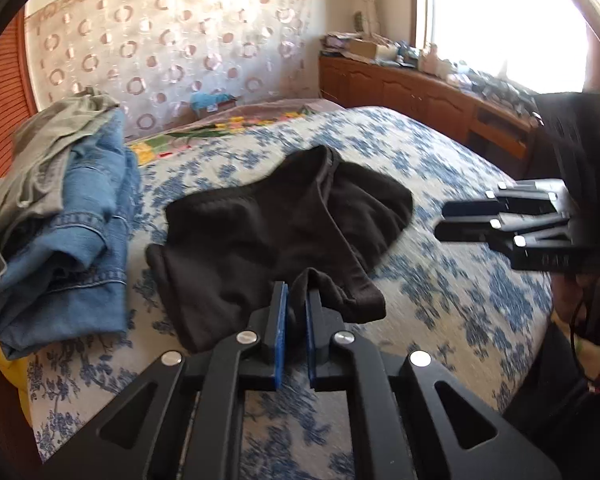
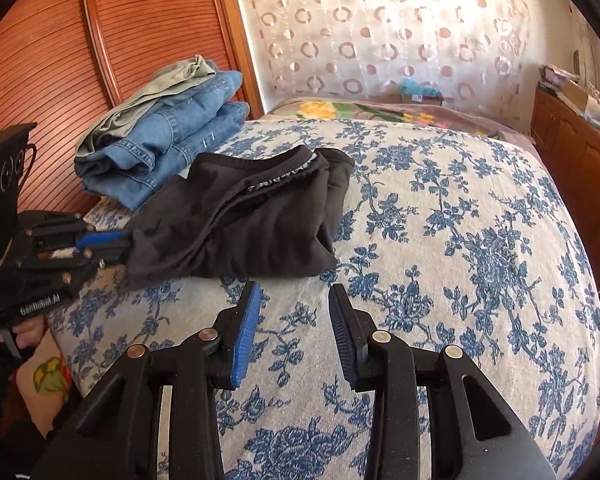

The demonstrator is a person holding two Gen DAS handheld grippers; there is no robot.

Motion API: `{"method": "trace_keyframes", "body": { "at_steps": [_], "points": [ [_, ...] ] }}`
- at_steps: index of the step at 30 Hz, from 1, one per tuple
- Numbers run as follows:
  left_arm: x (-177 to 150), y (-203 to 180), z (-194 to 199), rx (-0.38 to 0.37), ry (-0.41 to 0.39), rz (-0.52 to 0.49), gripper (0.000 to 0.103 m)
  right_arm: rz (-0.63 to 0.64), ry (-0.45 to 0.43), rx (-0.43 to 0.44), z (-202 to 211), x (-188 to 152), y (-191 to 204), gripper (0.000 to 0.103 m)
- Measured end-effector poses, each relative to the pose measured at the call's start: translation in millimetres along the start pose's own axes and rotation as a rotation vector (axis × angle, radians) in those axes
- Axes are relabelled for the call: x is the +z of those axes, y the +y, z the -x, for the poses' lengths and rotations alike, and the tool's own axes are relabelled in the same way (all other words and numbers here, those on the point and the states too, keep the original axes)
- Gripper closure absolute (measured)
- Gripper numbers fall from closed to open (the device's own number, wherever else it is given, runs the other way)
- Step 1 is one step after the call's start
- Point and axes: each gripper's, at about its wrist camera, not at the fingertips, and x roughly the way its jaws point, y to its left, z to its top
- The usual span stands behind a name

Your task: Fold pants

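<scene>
Black pants (image 1: 276,224) bunched on blue-floral bedspread (image 2: 440,240), left tongs (image 1: 296,300) clamping their edge, right tongs (image 2: 292,304) spread apart

White lettering reading "GoRobot.AI", slightly blurred, is showing on the black body of the left gripper (image 2: 116,242) at the lower left of the right wrist view. Faint embossed letters are sitting on the right gripper (image 1: 446,220) at the right edge of the left wrist view, too dim to read.
</scene>
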Motion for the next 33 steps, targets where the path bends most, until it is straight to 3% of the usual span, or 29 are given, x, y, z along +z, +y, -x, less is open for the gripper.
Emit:
{"method": "trace_keyframes", "body": {
  "at_steps": [7,16,24,33],
  "points": [
    [16.5,39.2,1.0,0.094,-0.035,0.081,0.100,-0.018,0.009,-0.007,-12.5,5.4,-6.6,0.068],
    [4.0,62.9,10.9,0.120,-0.029,0.168,0.091,-0.025,0.016,0.000,-15.7,4.4,-8.8,0.068],
    [1.0,57.8,19.5,0.068,-0.047,0.149,0.073,-0.024,0.016,0.002,-16.5,4.1,-7.4,0.068],
    [19.8,49.7,-8.3,0.062,0.014,0.087,0.072,-0.027,0.016,0.010,-15.5,2.8,-8.5,0.068]
  ]
}}
